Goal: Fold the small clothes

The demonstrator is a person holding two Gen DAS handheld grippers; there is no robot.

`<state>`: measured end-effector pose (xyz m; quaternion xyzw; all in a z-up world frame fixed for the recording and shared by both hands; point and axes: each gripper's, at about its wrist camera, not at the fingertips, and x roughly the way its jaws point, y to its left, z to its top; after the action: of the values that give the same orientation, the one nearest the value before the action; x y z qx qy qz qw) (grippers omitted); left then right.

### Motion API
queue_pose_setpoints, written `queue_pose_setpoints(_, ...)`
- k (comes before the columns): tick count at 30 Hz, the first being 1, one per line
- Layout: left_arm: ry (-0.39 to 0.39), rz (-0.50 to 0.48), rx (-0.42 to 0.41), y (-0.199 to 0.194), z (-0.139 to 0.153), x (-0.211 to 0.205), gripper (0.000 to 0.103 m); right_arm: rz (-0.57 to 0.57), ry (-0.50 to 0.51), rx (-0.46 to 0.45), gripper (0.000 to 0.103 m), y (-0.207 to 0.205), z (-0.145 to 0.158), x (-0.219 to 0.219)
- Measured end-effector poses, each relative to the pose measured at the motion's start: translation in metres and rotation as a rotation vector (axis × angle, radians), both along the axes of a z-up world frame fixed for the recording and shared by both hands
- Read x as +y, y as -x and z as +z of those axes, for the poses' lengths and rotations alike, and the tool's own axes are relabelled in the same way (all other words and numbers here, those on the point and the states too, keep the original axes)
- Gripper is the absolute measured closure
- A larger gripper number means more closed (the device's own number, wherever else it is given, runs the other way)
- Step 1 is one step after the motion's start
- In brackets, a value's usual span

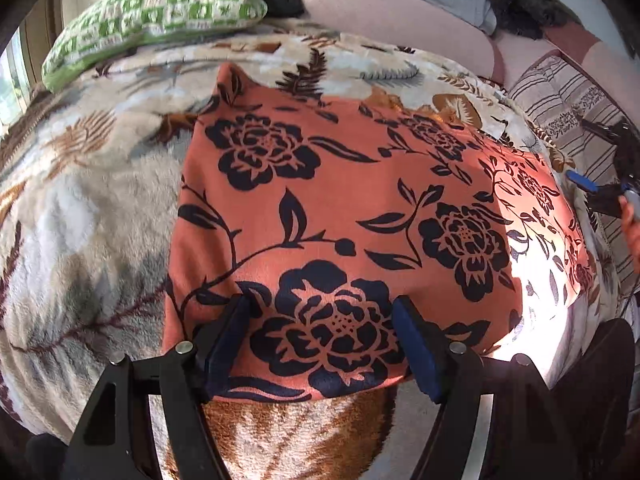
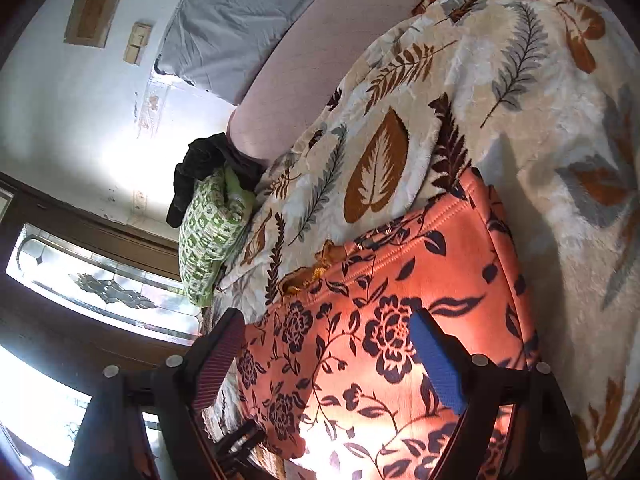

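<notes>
We see orange flowered cloth [image 1: 360, 216] spread flat on leaf blanket [image 1: 80, 200]. Left gripper [image 1: 320, 344] wide, empty, straddling near hem. Right gripper [image 2: 332, 356] wide, empty, over far side. Our worry: pads snag plush blanket with cloth; uneven pinch skews fold.

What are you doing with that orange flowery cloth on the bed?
A person is folding small clothes with tongs in each hand. The orange flowered garment lies spread flat on the leaf-patterned blanket. The left tongs hang open over its near edge, and the right tongs are open over another part. Neither is gripping the cloth yet.
</notes>
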<state>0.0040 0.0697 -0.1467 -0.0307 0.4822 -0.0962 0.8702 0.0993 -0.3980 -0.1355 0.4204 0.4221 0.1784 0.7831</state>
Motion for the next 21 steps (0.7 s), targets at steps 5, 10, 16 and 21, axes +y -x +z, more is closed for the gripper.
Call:
queue_pose_setpoints(5,0.071,-0.03,-0.109,-0.023,0.051,0.004,0.029,-0.107,-0.05,0.176,0.015,-0.028,-0.07,-0.027)
queue_pose_setpoints(10,0.187,-0.007,-0.059,-0.109,0.046,0.024,0.029,-0.05,-0.007,0.121,0.015,-0.025,-0.065,-0.021)
queue_pose_setpoints(16,0.304,0.123,0.07,-0.189,-0.006,0.075,0.053,-0.031,0.014,0.131,0.015,-0.028,-0.066,-0.02)
queue_pose_setpoints(21,0.267,0.213,-0.01,-0.168,0.031,0.085,0.043,-0.007,0.061,0.143,0.015,-0.031,-0.061,-0.015)
